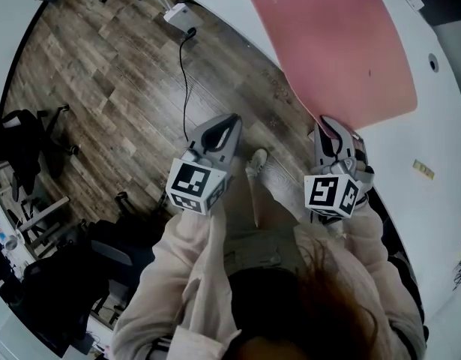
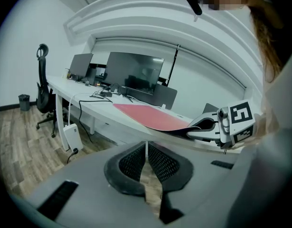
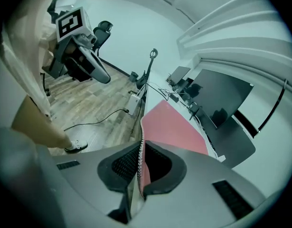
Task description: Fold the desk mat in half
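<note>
The pink desk mat (image 1: pixel 335 43) lies flat on the white desk (image 1: pixel 440 163), reaching away from me. My right gripper (image 1: pixel 329 126) is at the mat's near corner by the desk edge and is shut on it. In the right gripper view the mat's stitched edge (image 3: pixel 142 151) runs between the pads, and the corner is lifted slightly. My left gripper (image 1: pixel 231 120) hangs over the wooden floor, left of the desk and clear of the mat. Its jaws (image 2: pixel 146 146) are shut with nothing between them. From the left gripper view the mat (image 2: pixel 150 117) ends at the right gripper (image 2: pixel 202 126).
A white power strip (image 1: pixel 178 13) and its black cable lie on the floor by the desk. Office chairs (image 1: pixel 35 141) stand at the left. Monitors (image 2: pixel 134 75) line the desk's far side. My shoe (image 1: pixel 256 160) is on the floor between the grippers.
</note>
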A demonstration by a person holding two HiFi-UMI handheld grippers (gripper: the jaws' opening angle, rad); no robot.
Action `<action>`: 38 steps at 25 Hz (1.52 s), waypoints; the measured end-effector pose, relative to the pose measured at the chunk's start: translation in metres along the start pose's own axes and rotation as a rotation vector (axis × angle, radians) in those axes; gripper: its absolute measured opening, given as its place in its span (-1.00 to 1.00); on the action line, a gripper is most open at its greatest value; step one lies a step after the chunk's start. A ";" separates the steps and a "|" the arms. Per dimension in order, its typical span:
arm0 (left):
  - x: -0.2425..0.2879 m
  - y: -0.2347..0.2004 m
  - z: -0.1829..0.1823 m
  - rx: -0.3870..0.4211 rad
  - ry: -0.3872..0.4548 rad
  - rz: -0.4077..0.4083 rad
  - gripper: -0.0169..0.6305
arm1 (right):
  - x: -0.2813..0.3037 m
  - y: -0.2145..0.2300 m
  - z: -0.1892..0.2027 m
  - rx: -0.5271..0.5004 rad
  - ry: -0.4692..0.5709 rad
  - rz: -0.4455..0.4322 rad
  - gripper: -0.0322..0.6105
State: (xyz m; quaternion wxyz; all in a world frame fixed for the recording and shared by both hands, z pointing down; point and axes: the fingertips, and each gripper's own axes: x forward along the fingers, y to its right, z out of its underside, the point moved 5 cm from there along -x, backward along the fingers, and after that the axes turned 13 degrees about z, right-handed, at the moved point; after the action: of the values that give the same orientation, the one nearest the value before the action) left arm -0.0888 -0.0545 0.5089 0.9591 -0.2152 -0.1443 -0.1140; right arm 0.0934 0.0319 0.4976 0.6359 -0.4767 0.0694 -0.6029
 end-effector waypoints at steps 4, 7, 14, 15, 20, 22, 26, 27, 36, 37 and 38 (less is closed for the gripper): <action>0.003 0.007 -0.012 0.026 0.009 0.027 -0.82 | -0.003 0.013 -0.003 0.037 0.002 0.004 -0.79; 0.011 0.005 -0.024 0.037 0.012 0.045 -0.82 | 0.000 0.023 -0.007 0.059 0.003 0.007 -0.79; 0.041 -0.001 -0.060 0.074 0.008 0.102 -0.82 | 0.006 0.055 -0.008 0.188 -0.018 0.001 -0.79; 0.045 -0.001 -0.066 0.080 0.008 0.113 -0.82 | 0.007 0.061 -0.008 0.215 -0.024 0.001 -0.79; 0.068 -0.012 -0.094 0.087 0.006 0.145 -0.82 | 0.021 0.088 -0.003 0.279 -0.055 0.024 -0.79; 0.080 -0.019 -0.103 0.085 -0.001 0.155 -0.82 | 0.029 0.100 0.000 0.289 -0.071 0.041 -0.79; 0.106 -0.031 -0.119 0.076 -0.015 0.188 -0.82 | 0.045 0.126 0.007 0.335 -0.101 0.075 -0.79; 0.112 -0.032 -0.123 0.076 -0.017 0.198 -0.82 | 0.048 0.132 0.010 0.353 -0.108 0.084 -0.79; 0.163 -0.043 -0.150 0.106 -0.050 0.284 -0.82 | 0.065 0.166 0.035 0.474 -0.191 0.166 -0.79; 0.167 -0.044 -0.152 0.108 -0.052 0.289 -0.82 | 0.066 0.169 0.038 0.485 -0.200 0.177 -0.79; 0.170 -0.045 -0.154 0.109 -0.055 0.295 -0.82 | 0.067 0.172 0.041 0.496 -0.208 0.188 -0.79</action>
State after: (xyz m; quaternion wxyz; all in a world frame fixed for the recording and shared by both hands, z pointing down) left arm 0.0923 -0.1891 0.4480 0.9714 -0.1845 -0.1433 0.0418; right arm 0.2590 -0.0336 0.4340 0.7899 -0.3575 -0.1021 -0.4877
